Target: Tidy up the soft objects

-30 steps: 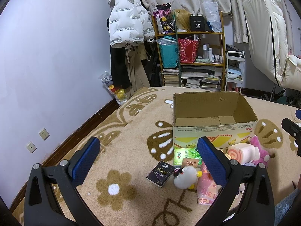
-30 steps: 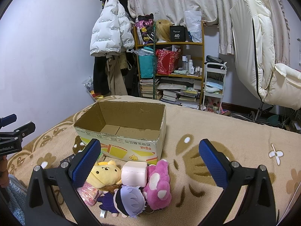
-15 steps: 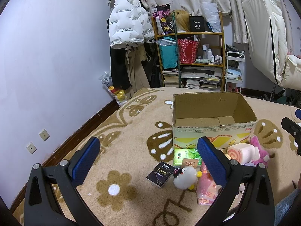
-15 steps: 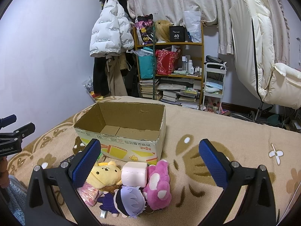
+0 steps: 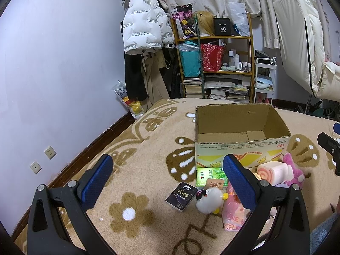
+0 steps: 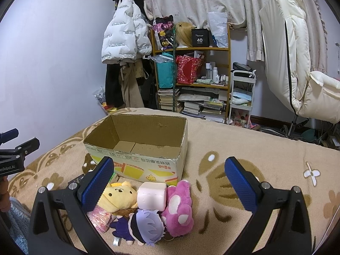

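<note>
Black tongs [image 5: 167, 178] with blue ribbed pads [image 5: 238, 182], silver screws; fuzzy light-blue sleeve [image 6: 18, 223]

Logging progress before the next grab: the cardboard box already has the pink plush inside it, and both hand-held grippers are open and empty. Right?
Not quite. The cardboard box is empty; the pink plush lies on the blanket in front of it, as the right wrist view shows. The rest holds: the left hand-held gripper and the right hand-held gripper are open and empty.

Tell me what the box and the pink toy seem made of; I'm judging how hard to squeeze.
The box looks like corrugated cardboard: brown matte inside, printed front, frayed rim. The pink toy looks like plush fabric, fuzzy pile with white spots; probably stuffed, though the filling is unseen.
</note>
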`<state>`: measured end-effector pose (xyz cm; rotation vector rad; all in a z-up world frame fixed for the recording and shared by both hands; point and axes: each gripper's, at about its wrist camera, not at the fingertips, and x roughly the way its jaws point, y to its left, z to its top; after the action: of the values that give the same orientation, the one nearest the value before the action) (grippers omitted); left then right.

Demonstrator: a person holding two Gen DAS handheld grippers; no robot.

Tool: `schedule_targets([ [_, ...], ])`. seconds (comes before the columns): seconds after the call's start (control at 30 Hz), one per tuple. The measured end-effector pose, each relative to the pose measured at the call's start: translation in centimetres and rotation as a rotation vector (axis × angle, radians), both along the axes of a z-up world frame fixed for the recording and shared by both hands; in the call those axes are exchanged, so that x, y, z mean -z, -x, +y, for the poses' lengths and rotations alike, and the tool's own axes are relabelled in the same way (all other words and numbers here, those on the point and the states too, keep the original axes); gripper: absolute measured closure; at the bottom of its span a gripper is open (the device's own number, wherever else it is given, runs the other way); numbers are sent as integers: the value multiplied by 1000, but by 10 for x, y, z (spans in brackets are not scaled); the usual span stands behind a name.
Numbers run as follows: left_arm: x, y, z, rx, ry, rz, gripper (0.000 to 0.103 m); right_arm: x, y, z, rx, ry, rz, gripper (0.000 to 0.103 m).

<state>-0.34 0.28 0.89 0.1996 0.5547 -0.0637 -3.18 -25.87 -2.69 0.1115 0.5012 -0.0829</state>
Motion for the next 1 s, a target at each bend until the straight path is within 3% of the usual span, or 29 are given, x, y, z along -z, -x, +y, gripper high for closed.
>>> schedule_targets([
  [0.67, -10, -2, 0, 3, -7, 9, 1, -1, -1, -2, 0, 1, 3, 0],
  [1.0, -1, -2, -2, 1, -7, 14, 1, 0, -1, -3, 0, 0, 4, 0],
])
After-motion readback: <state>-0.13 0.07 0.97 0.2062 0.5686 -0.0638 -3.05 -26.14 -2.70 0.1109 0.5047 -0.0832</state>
